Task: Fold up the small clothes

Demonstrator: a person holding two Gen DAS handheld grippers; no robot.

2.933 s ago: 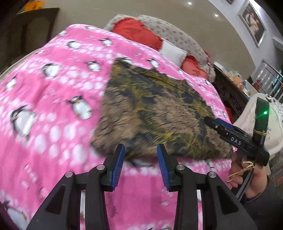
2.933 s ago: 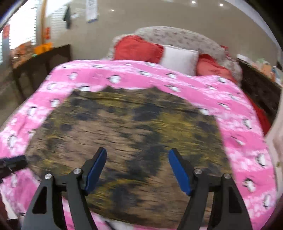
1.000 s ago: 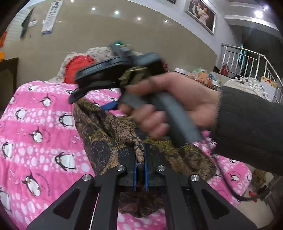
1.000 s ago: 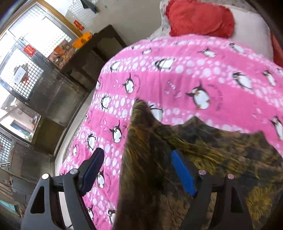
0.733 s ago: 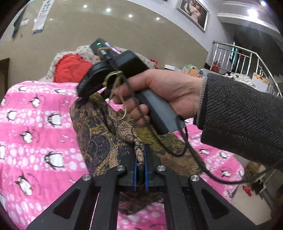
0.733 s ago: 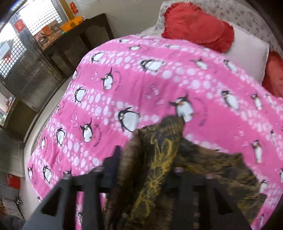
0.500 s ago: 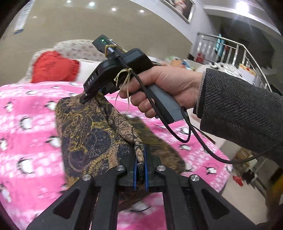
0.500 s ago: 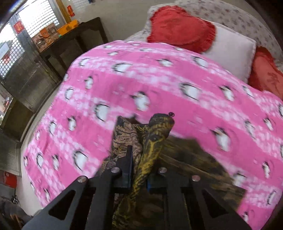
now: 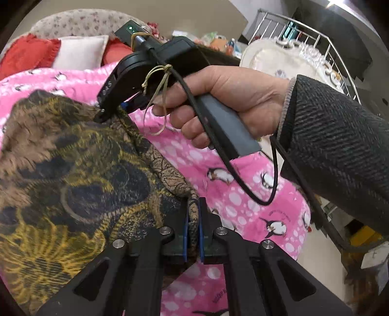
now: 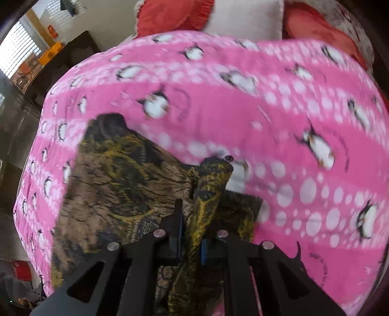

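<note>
- We hold a brown, black and yellow patterned soft cloth garment (image 9: 80, 170) over the bed with the pink fleece penguin-print blanket (image 10: 279, 116); part of it drapes down onto the blanket, part is lifted.
- Left gripper (image 9: 192, 233): jaws together, clamped on a bunched edge of the garment, fabric visibly pinched between the blue pads (image 9: 185, 233).
- Right gripper (image 10: 190, 233): its jaws have just been closing, and the fabric is between them; they now sit nearly together, clamped on a rolled yellow-black fold that sticks up past the tips.
- In the left wrist view the right gripper's black body shows with the person's hand (image 9: 233, 102) on its grey handle, dark knit sleeve (image 9: 340, 150) behind; its tip meets the garment's upper edge.
- The two grips are on one edge of the garment, apart from each other, the cloth stretched between them.
- Step in hand, as we judge it: both corners secured, carrying the edge across to make a fold; the fold is not yet laid.
- Next move calls for: both grippers travelling together at matched height, keeping the edge taut, lowering it onto the opposite edge, then releasing both.
- Watch out: the right-hand pinch is a thick roll, so it may land bunched and need smoothing.
- Red cushions (image 10: 170, 14) and a white pillow (image 10: 245, 17) lie at the head of the bed, well clear of the garment.
</note>
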